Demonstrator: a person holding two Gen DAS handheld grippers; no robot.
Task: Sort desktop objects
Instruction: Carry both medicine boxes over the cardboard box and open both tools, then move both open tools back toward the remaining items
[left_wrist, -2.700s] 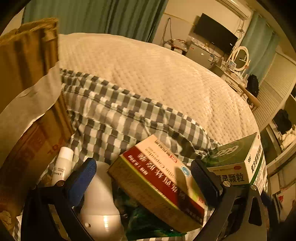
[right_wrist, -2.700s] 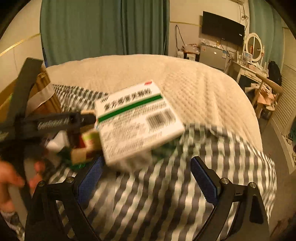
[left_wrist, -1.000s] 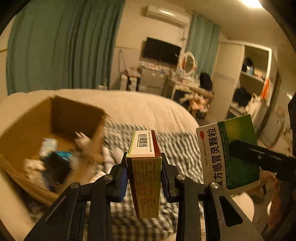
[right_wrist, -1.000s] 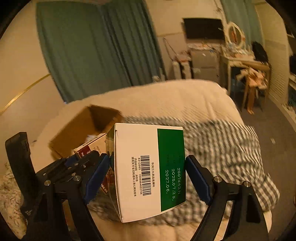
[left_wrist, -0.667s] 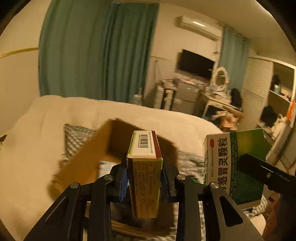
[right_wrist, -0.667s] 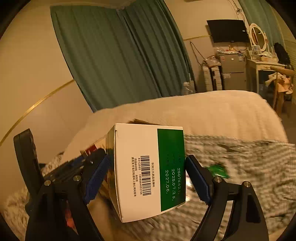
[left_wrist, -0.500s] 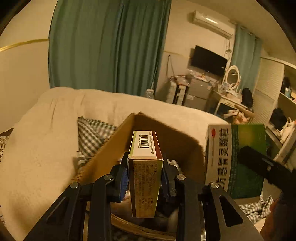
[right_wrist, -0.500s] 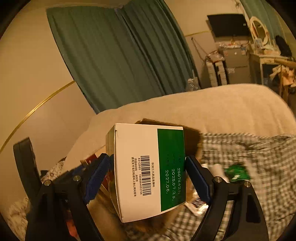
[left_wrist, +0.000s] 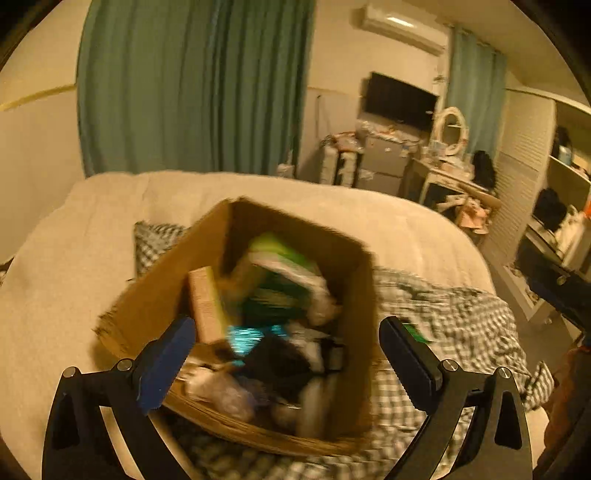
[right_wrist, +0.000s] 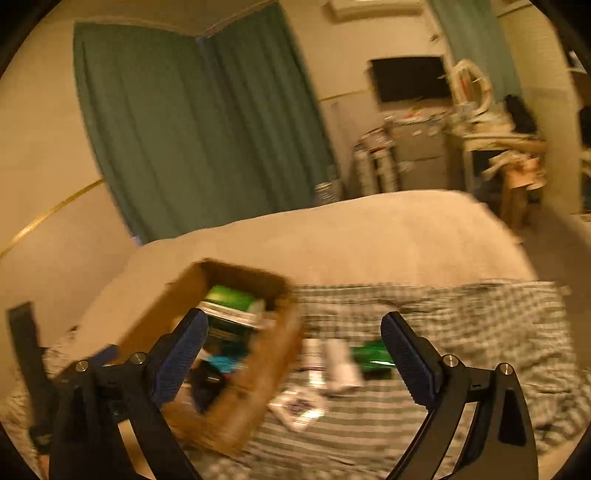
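Hovering above the bed (left_wrist: 74, 280), the left hand-held gripper (left_wrist: 286, 345) has its blue-padded fingers (left_wrist: 166, 363) spread wide with nothing between them. Straight ahead of it and below sits the open cardboard box (left_wrist: 159, 295), so that the box's contents fill the gap between the two pads in the left wrist view. Inside the box lie a green and white medicine box (left_wrist: 284, 266) toward the far wall and a narrow yellowish carton (left_wrist: 205, 304) standing on edge near the left wall, both blurred; the rest of the heap is a smear of teal, black and white items too blurred to name.

The right hand-held gripper (right_wrist: 293, 349) is likewise wide open and holds nothing. In its view the cardboard box (right_wrist: 258, 373) lies to the lower left, partly behind the left pad, with the green and white medicine box (right_wrist: 231, 301) showing at the top of the pile. Between the right gripper's pads, on the checked cloth (right_wrist: 461, 325) just right of the box, lie a white tube (right_wrist: 341, 360), a green packet (right_wrist: 371, 356) beside the right pad, and a flat pale packet (right_wrist: 299, 406) nearer the camera. The checked cloth covers the bed's near side; the box rests at the cloth's left edge.
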